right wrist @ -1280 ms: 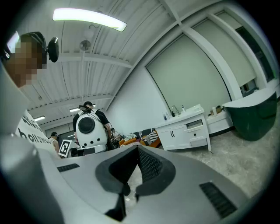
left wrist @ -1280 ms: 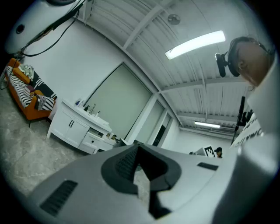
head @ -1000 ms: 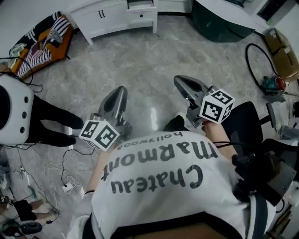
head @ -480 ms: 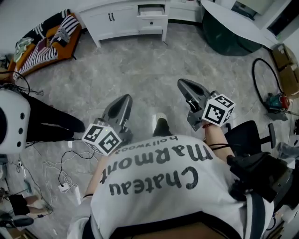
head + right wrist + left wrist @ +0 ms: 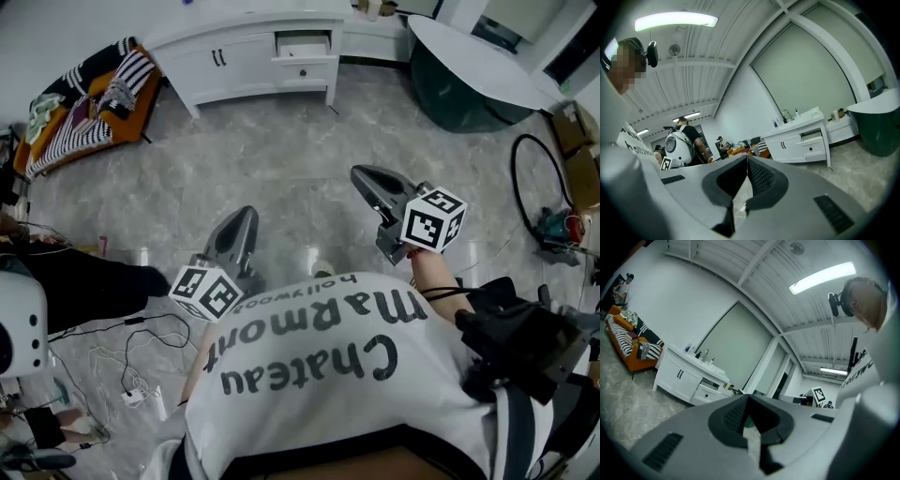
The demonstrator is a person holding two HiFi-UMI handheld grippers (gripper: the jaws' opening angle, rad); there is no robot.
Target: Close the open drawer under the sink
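Note:
The white sink cabinet [image 5: 253,52] stands against the far wall, well ahead of both grippers. Its upper drawer [image 5: 305,44] is pulled out a little, above a closed one. In the head view my left gripper [image 5: 247,215] and right gripper [image 5: 358,174] are held level over the marble floor, pointing toward the cabinet. Both are shut with nothing in them. The left gripper view shows the cabinet [image 5: 682,376] and its open drawer [image 5: 710,384] beyond the closed left gripper [image 5: 748,397]. The right gripper view shows the open drawer [image 5: 811,136] to the right of the closed right gripper [image 5: 746,159].
An orange sofa with striped cloths [image 5: 80,98] stands left of the cabinet. A dark green round tub with a white top [image 5: 469,70] sits at the right. A person with a white backpack [image 5: 23,333] stands at left, and cables [image 5: 131,375] lie nearby.
The cabinet has come closer and lower in the head view. Both grippers have been carried forward across the floor toward it, still shut. The person at left has slid back in the view.

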